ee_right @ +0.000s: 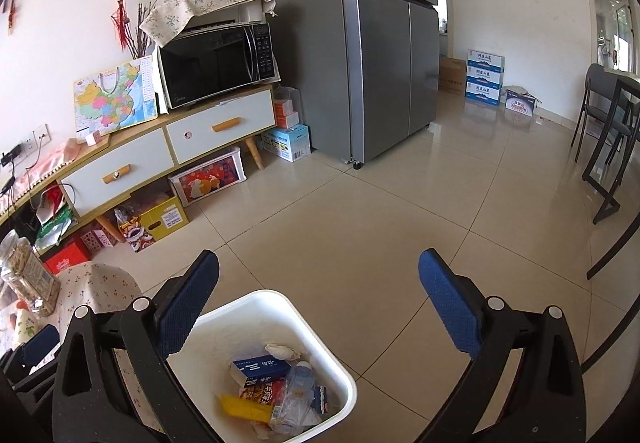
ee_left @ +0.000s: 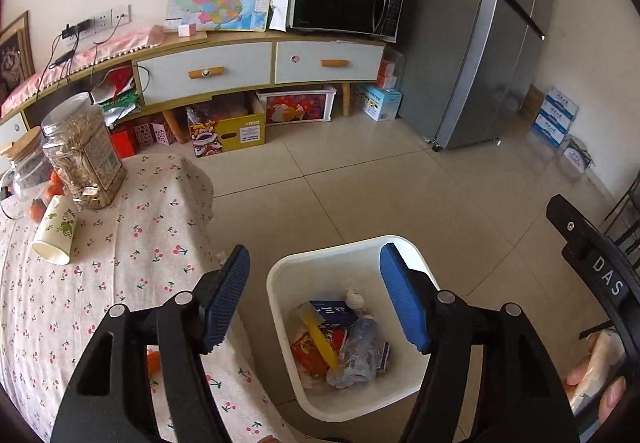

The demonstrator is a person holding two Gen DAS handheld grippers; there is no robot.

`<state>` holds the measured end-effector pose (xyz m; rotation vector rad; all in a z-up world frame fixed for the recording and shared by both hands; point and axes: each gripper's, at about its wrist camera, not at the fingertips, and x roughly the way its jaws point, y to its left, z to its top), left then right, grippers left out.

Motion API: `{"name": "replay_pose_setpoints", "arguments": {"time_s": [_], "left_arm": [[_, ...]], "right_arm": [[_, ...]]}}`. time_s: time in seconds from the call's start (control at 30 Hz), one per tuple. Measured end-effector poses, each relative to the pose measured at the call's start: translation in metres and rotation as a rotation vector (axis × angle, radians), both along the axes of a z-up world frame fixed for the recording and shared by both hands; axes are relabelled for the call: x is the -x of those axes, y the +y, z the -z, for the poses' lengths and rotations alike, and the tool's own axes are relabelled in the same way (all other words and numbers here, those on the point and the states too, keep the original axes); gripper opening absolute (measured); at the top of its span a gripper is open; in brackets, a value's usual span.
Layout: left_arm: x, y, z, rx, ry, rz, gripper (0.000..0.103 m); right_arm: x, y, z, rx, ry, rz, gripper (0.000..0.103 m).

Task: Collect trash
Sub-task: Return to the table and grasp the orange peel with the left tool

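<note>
A white trash bin [ee_left: 416, 263] stands on the tiled floor beside the table; it also shows in the right wrist view [ee_right: 340, 371]. It holds trash: a blue box [ee_left: 334, 313], a crushed plastic bottle [ee_left: 358, 351], a yellow wrapper [ee_left: 322, 341] and red packets. My left gripper [ee_left: 316, 295] is open and empty above the bin's left rim. My right gripper [ee_right: 320, 319] is open and empty above the bin. A paper cup [ee_left: 56, 229] lies on its side on the table's cherry-print cloth [ee_left: 132, 263].
On the table stand a clear jar of snacks [ee_left: 82, 151] and a lidded glass jar [ee_left: 26, 167]. A TV cabinet [ee_left: 248, 63] with a microwave [ee_left: 344, 1], boxes beneath it, a grey fridge [ee_right: 360, 43] and dark chairs [ee_right: 608, 131] surround the floor.
</note>
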<state>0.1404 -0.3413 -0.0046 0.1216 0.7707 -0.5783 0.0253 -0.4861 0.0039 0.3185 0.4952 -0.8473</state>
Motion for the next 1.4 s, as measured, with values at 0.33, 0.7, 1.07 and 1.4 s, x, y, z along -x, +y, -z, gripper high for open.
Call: {"name": "replay_pose_setpoints", "arguments": {"time_s": [0.33,0.7,1.07,1.4], "left_arm": [[-0.007,0.045,0.002,-0.057,-0.046,-0.121,0.080],[-0.018,0.098,0.008,-0.092,-0.044,-0.213,0.083],[-0.036,0.142,0.033,-0.137,0.057,-0.256,0.083],[-0.039,0.149,0.083,-0.224,0.231,-0.140,0.083]], "right_arm": [[-0.022,0.033,0.001,0.031,0.046,-0.119,0.096],[-0.053,0.080,0.004,0.064,0.105,-0.251,0.096],[-0.078,0.116,0.007,0.084,0.154,-0.338,0.096],[-0.094,0.132,0.007,0.047,0.155,-0.390,0.096]]}}
